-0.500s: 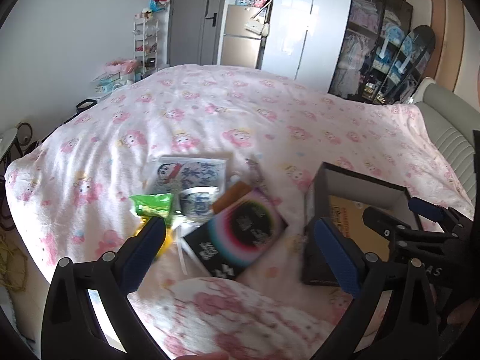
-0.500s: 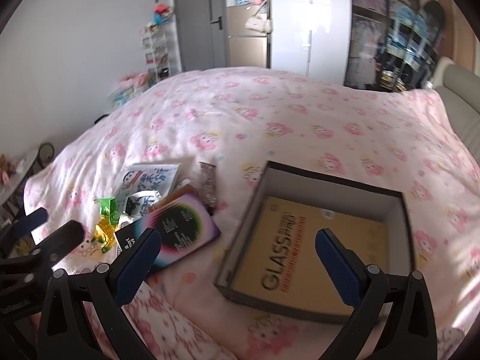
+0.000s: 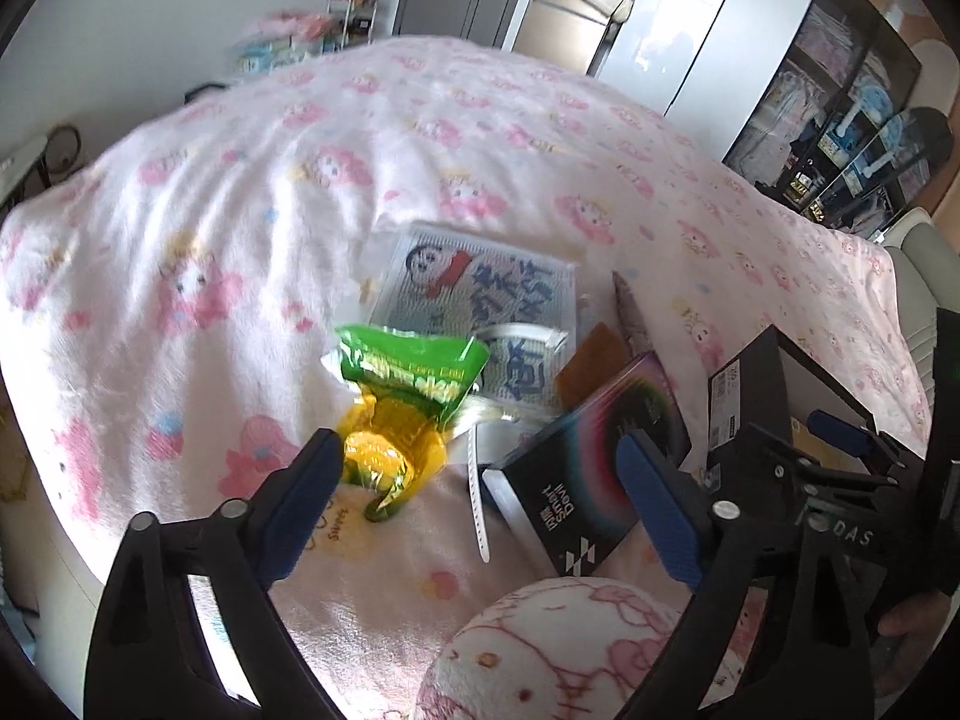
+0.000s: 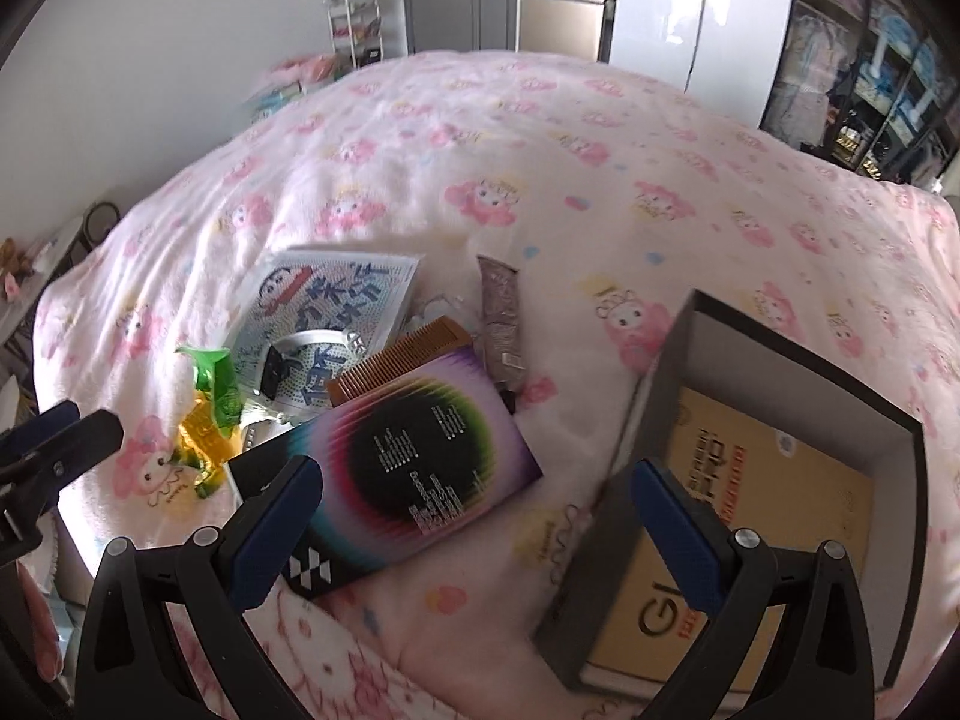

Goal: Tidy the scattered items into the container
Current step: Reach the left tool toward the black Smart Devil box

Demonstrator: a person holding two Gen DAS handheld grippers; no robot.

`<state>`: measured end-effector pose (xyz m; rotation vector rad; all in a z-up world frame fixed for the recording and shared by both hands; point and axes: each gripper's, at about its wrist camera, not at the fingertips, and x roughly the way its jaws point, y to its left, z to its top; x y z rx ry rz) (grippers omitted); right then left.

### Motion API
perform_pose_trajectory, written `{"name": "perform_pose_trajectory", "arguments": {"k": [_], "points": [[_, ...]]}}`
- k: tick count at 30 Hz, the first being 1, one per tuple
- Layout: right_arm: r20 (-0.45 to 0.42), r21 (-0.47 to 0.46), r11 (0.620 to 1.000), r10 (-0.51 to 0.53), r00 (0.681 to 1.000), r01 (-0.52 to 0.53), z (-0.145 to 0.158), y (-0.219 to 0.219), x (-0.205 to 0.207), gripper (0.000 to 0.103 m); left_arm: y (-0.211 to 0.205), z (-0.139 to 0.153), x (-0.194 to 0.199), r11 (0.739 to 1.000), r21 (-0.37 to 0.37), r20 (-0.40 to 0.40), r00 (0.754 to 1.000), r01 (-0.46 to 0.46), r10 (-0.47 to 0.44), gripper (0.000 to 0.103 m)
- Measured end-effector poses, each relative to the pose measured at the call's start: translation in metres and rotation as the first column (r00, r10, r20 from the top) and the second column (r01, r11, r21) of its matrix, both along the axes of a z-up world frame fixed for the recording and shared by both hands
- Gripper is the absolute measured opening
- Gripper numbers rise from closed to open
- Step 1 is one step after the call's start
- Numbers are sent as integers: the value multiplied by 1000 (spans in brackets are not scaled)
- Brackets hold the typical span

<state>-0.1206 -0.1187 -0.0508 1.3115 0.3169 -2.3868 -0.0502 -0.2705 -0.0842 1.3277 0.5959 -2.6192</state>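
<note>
On my pink bedspread [image 4: 540, 138]: black iridescent box [image 4: 420, 474], brown comb [image 4: 402, 354] touching its far edge, green-yellow wrapper [image 3: 402, 414], patterned card [image 3: 480, 288]. Grey container [image 4: 798, 360] just right of the pile. My left gripper [image 3: 474, 498]: wide, empty, over the wrapper. My right gripper [image 4: 474, 522]: wide, empty

Both grippers are pointing steeply down. Left gripper [image 3: 477, 501] is sitting with jaws wide, nothing between the pads. Right gripper [image 4: 477, 525] is gaping at full spread, also gripping nothing. Left is showing at right's left edge.
</note>
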Motion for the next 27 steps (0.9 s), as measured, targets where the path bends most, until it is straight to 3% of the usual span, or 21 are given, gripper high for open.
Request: {"name": "perform_pose_trajectory", "arguments": {"k": [2,5,7,10,14,17,21,27], "points": [[19,16,1000,-3,1000,2,-10,-6,-10,103,-2,-12,-7,999,27,33,999,21,-22,64],[79,3,1000,-8,997,7,-25,-12,-21,101,-6,-30,-21,993,105,69,996,56,-64,52],[116,3,1000,10,993,-10,-36,-18,-24,95,-6,-41,-30,980,172,93,989,99,-116,48],[152,5,1000,18,988,-19,-48,-24,-24,95,-4,-57,-43,958,250,141,973,143,-182,47],[189,-3,1000,22,982,-22,-61,-27,-26,94,2,-69,-51,935,285,186,945,211,-270,44],[221,-2,999,35,975,-35,-72,-31,-25,85,8,-76,-55,910,324,201,921,258,-332,43],[266,-3,999,36,963,-36,-88,-33,-22,82,15,-92,-68,907,322,255,898,271,-359,43],[320,-25,1000,11,947,-3,-104,-27,-20,82,13,-109,-83,874,410,240,895,259,-377,44]]}}
